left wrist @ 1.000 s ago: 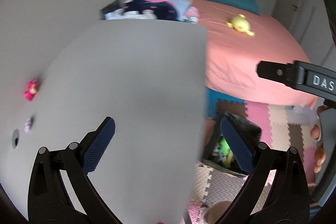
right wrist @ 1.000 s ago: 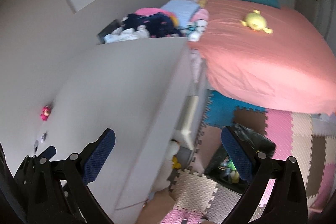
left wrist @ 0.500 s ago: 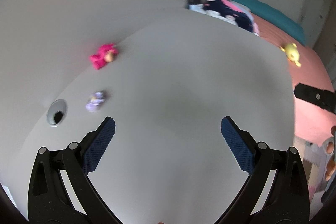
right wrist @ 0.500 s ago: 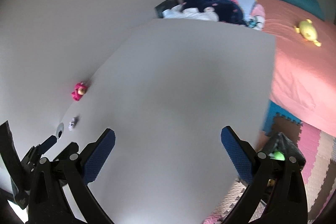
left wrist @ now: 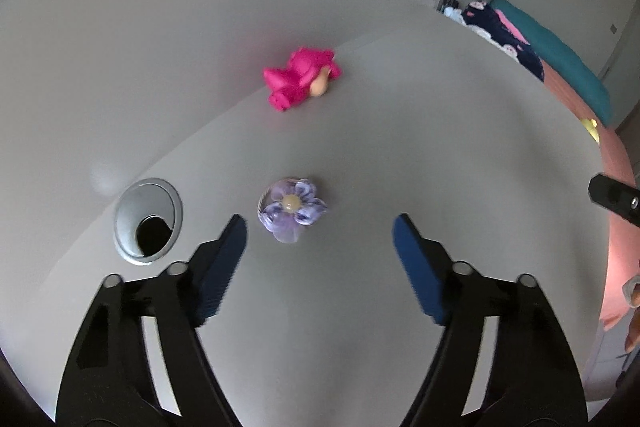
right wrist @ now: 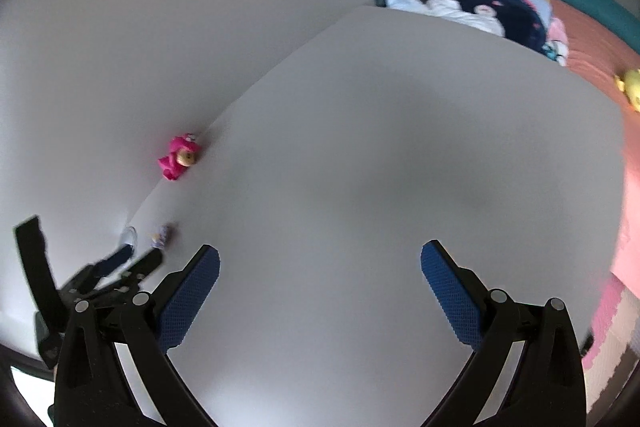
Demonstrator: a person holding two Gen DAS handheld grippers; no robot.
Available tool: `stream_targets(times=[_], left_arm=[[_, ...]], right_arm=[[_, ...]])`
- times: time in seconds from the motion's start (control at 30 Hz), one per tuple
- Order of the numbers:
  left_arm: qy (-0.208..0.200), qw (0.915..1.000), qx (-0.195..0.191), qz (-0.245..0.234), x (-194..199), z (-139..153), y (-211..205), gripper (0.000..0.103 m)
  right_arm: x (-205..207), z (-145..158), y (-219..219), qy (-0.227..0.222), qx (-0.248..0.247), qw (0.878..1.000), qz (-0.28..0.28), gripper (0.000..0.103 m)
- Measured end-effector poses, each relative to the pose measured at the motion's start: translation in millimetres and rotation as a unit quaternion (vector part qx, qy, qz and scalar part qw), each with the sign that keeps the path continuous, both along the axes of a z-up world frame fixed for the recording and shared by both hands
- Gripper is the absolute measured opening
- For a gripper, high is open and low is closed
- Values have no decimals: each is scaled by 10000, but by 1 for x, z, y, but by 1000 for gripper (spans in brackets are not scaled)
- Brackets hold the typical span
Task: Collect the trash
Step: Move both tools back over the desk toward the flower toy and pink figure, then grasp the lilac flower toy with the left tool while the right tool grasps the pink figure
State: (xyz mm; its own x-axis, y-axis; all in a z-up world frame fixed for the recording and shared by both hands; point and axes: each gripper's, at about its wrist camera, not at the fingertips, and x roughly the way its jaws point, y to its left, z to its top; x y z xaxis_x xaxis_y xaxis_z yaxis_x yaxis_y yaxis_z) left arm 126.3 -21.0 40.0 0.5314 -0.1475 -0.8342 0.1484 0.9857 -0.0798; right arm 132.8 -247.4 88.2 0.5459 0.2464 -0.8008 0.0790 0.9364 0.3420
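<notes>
Nothing picked up yet, as far as I could see. Your left claw (left wrist: 320, 239) hung over flower (left wrist: 292, 209), jaws closing, flower just ahead of pads (left wrist: 224, 259), not pinched. Right claw (right wrist: 320, 291) was spread wide, empty, over bare bench (right wrist: 380, 167). Pink toy (left wrist: 302, 77) lay at bench's back edge by wall, still to go. Grey bench had metal cable hole (left wrist: 148, 221) beside flower. Bed (right wrist: 592, 27) with clothes sat past bench end, foam mat (right wrist: 612, 319) on floor.
</notes>
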Motion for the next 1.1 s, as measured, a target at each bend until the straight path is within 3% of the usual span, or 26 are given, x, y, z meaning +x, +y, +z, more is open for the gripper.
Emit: stream_targets(times=[0.13,0.37,0.5,0.57,0.73,1.1], left_arm=[[122,9999,44,-85,13,-12,8,51],[-30,9990,214,-398,23,-20,15,40],[-163,9984,149,-516,22,-20,25,19],[-172,9984,-35,-534,22,-20,35,18],[-268,9983,-88,-516,19,-20,57,17],[-297,9979,66,-568,21,-20,68,17]], right_arm=[[30,-4,20,74,140,9997,199,100],[75,-12,71,185,415,9967,671,100],[96,-14,99,197,449,9952,852,100],[110,-18,113,253,452,9948,877,97],[134,-34,142,436,808,9923,829,91],[157,-46,174,383,501,9962,607,76]])
